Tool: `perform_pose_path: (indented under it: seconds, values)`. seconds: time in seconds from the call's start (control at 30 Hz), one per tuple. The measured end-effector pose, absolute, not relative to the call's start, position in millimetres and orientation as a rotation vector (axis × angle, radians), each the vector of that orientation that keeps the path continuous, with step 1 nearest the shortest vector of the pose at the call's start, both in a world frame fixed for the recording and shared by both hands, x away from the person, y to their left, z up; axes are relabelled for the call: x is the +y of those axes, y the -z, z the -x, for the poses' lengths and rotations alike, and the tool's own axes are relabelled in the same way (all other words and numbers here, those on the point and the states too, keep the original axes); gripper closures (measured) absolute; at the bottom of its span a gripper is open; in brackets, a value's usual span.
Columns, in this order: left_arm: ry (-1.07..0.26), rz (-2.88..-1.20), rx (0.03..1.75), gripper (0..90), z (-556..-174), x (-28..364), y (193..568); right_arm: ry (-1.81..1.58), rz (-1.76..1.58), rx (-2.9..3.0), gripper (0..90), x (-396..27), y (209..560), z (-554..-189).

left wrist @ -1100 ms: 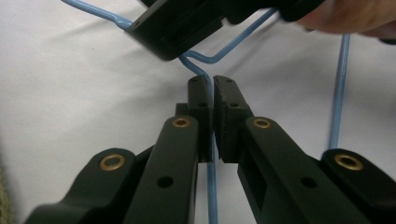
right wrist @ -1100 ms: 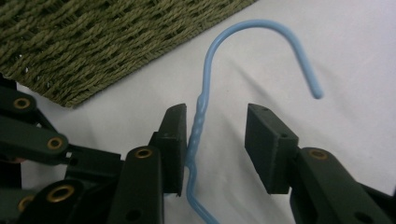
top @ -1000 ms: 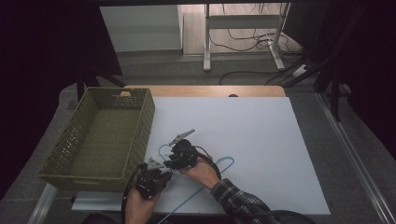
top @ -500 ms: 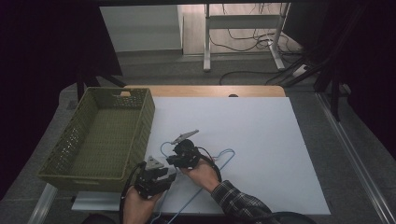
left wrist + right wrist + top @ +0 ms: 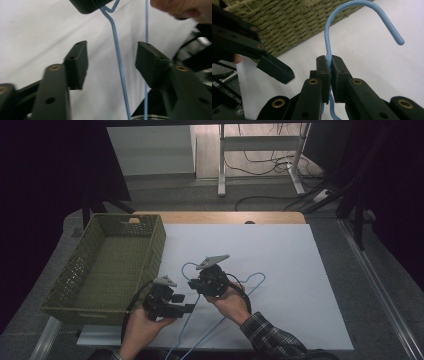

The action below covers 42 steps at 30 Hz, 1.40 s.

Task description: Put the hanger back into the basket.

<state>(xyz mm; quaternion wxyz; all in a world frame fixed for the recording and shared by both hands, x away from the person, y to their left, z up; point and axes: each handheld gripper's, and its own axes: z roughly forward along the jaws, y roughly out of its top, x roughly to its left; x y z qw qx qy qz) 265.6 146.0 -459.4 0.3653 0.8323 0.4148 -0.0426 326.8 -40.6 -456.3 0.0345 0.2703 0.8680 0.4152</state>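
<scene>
A blue wire hanger (image 5: 250, 281) lies across the white table top (image 5: 300, 265). My right gripper (image 5: 330, 67) is shut on the hanger's neck, just below the hook (image 5: 364, 8) that curves up beyond the jaws. In the high view the right gripper (image 5: 194, 284) sits mid-table in a hand. My left gripper (image 5: 184, 304) is just left of it, near the front edge. In the left gripper view the left gripper (image 5: 111, 57) stands open, and one blue arm of the hanger (image 5: 118, 62) runs between its jaws without touching them.
A green woven basket (image 5: 112, 265) stands at the table's left, close to the left hand. A wooden strip (image 5: 220, 217) borders the table's far edge. Beyond it stand a metal desk frame (image 5: 260, 150) and floor cables.
The left gripper has edged slightly up and toward the hanger wire. The right gripper has stayed shut on the hanger's neck and has barely moved.
</scene>
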Motion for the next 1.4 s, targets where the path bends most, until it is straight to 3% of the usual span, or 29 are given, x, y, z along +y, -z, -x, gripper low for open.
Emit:
perform_pose_path:
  seconds: [0.07,0.13,0.43,0.77,0.8,0.97,1.17,1.4]
  values:
    - [0.184,-2.131,1.045,54.5,-273.2,144.6,460.5,-1.285,-0.834,2.660,85.7,-44.0,454.4,-326.7]
    - [0.264,-2.132,1.029,63.3,-282.3,140.0,463.5,-1.289,-0.833,2.657,85.7,-47.3,453.8,-326.9]
    - [0.366,-2.169,1.049,84.1,-296.2,128.5,466.9,-1.333,-0.851,2.635,85.6,-54.0,452.2,-328.2]
    - [0.327,-2.155,1.065,88.0,-297.5,127.8,445.9,-1.406,-0.866,2.575,83.4,-63.5,436.7,-328.8]
    - [0.313,-2.164,1.050,88.0,-298.6,128.2,438.7,-1.409,-0.859,2.548,73.9,-66.5,430.7,-327.5]
    - [0.261,-2.162,1.049,87.9,-300.2,134.6,423.8,-1.444,-0.833,2.510,69.1,-79.3,415.1,-322.8]
    - [0.199,-2.115,1.076,87.9,-306.1,155.4,403.4,-1.431,-0.839,2.484,52.8,-115.7,394.7,-318.9]
    - [0.104,-2.136,1.065,87.9,-307.1,165.2,376.0,-1.399,-0.900,2.497,37.2,-153.7,398.5,-316.9]
